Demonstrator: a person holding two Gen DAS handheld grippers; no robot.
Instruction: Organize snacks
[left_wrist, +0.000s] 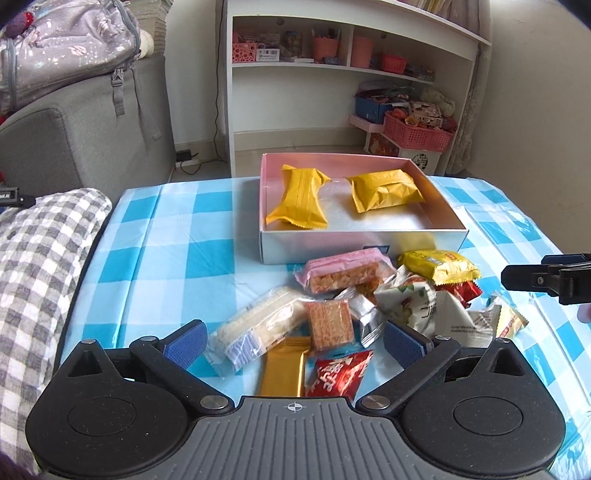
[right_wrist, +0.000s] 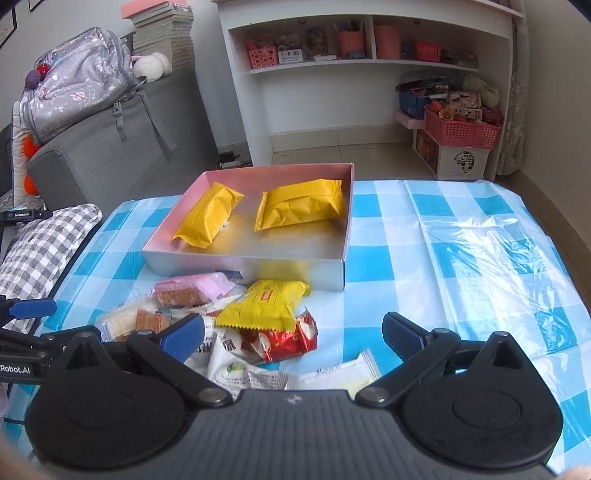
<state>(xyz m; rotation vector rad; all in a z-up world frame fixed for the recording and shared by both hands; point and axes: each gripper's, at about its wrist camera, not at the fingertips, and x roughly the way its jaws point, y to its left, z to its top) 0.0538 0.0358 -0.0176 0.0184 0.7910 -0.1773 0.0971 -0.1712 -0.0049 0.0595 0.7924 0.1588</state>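
A shallow silver box with a pink inside (left_wrist: 362, 247) (right_wrist: 243, 264) stands on the checked table and holds two yellow snack packs (left_wrist: 301, 197) (left_wrist: 386, 188) (right_wrist: 208, 218) (right_wrist: 301, 208). In front of it lies a pile of loose snacks: a pink-wrapped bar (left_wrist: 345, 271) (right_wrist: 192, 290), a yellow pack (left_wrist: 439, 266) (right_wrist: 266, 304), red packs (left_wrist: 340, 374) (right_wrist: 280, 339), clear-wrapped crackers (left_wrist: 258, 330), white packs (left_wrist: 417, 299) (right_wrist: 236, 363). My left gripper (left_wrist: 295, 341) is open and empty just above the pile's near side. My right gripper (right_wrist: 293, 334) is open and empty over the pile's right side.
A blue-and-white checked plastic cloth (left_wrist: 177, 236) (right_wrist: 461, 236) covers the table. A grey checked cushion (left_wrist: 40, 254) lies at the table's left. A grey sofa with a backpack (right_wrist: 81, 81) and a white shelf (right_wrist: 369, 74) stand beyond. The right gripper's finger shows at the left view's right edge (left_wrist: 546, 280).
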